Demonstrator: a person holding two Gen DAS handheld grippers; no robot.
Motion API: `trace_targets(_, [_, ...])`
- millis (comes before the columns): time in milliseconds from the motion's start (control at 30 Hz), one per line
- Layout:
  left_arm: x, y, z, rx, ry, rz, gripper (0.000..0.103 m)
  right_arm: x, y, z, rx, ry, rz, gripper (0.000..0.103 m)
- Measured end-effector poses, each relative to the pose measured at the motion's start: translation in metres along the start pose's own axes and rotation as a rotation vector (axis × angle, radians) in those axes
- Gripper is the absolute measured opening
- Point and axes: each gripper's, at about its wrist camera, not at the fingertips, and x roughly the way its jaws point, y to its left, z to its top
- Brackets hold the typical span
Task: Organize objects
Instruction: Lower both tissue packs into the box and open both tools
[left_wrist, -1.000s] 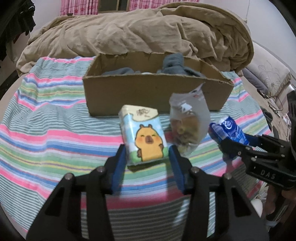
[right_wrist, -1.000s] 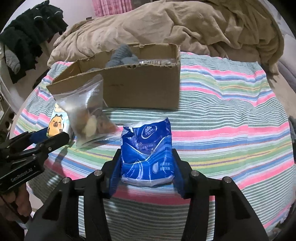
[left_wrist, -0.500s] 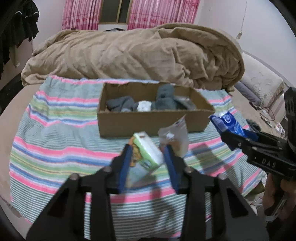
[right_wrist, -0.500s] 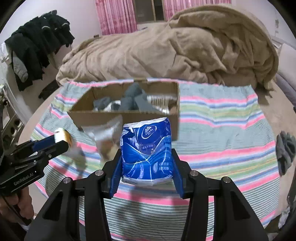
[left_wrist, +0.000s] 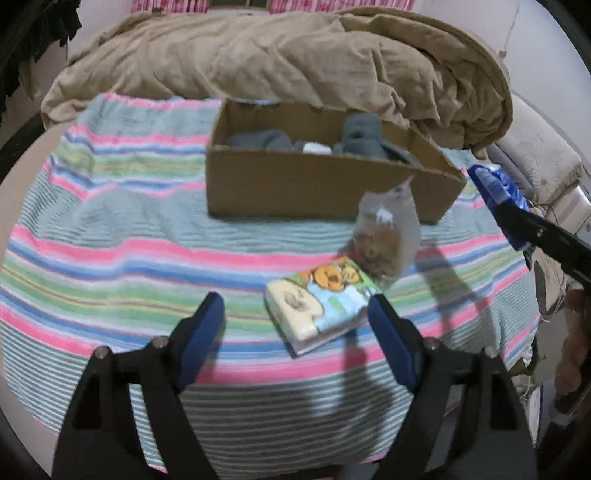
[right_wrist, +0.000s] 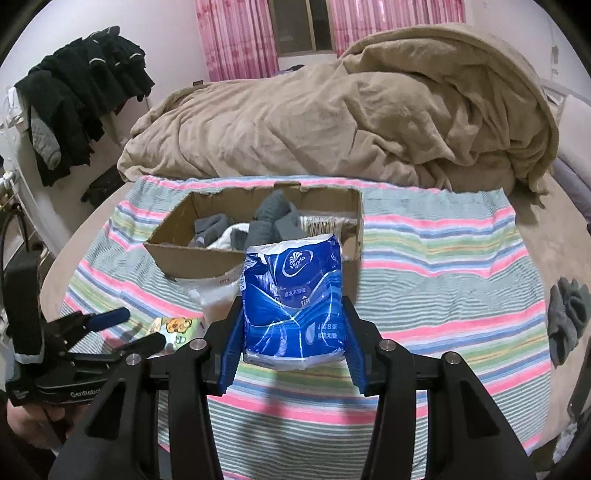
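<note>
Gripping the blue tissue pack (right_wrist: 293, 302), right tongs (right_wrist: 291, 345) — left tongs (left_wrist: 295, 336) spread wide, capybara pack (left_wrist: 319, 301) loose.

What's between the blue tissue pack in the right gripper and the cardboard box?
Nothing visible blocks it. The right gripper holds the blue tissue pack raised in front of the box, whose top is open. Grey socks already fill the middle, so the free spot looks tight.

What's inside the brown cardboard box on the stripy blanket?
The brown cardboard box holds rumpled grey cloths, something white between them, and a pale packet at one end. Whatever lies underneath is covered.
</note>
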Motion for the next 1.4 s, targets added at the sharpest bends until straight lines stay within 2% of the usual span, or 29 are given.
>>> trace_targets(133, [0.006, -0.009, 0.000, 0.019, -0.006, -0.023, 0.082, 0.002, -0.004, -0.004, 0.010, 0.010, -0.002, 0.050])
trace_targets(233, [0.018, -0.016, 0.000, 0.041, 0.017, 0.008, 0.082, 0.002, -0.006, -0.005, 0.014, 0.012, -0.004, 0.050])
trace_targets(333, [0.027, -0.017, -0.001, 0.041, 0.027, 0.002, 0.082, 0.002, -0.007, -0.005, 0.017, 0.013, -0.007, 0.050])
trace_targets(367, [0.028, -0.017, -0.002, 0.045, 0.015, -0.003, 0.079, 0.001, -0.007, -0.005, 0.018, 0.014, -0.008, 0.050])
trace_targets(433, [0.028, -0.018, -0.004, 0.053, 0.000, 0.000, 0.068, 0.001, -0.008, -0.006, 0.019, 0.015, -0.009, 0.050])
trace_targets(567, [0.028, -0.018, -0.006, 0.069, -0.017, 0.000, 0.060, 0.001, -0.010, -0.005, 0.023, 0.015, -0.007, 0.050])
trace_targets(733, [0.016, -0.018, -0.005, 0.071, -0.041, -0.004, 0.054, -0.001, -0.009, -0.005, 0.022, 0.009, -0.003, 0.050])
trace_targets(833, [0.005, -0.018, 0.000, 0.066, -0.063, -0.009, 0.054, -0.004, -0.008, -0.002, 0.019, 0.002, -0.001, 0.050])
trace_targets(1167, [-0.054, -0.019, 0.039, 0.070, -0.203, -0.023, 0.054, -0.002, -0.011, 0.024, 0.022, -0.037, 0.002, 0.050])
trace_targets(1400, [-0.044, -0.015, 0.082, 0.091, -0.227, -0.008, 0.054, 0.024, -0.017, 0.049, 0.038, -0.035, 0.011, 0.051])
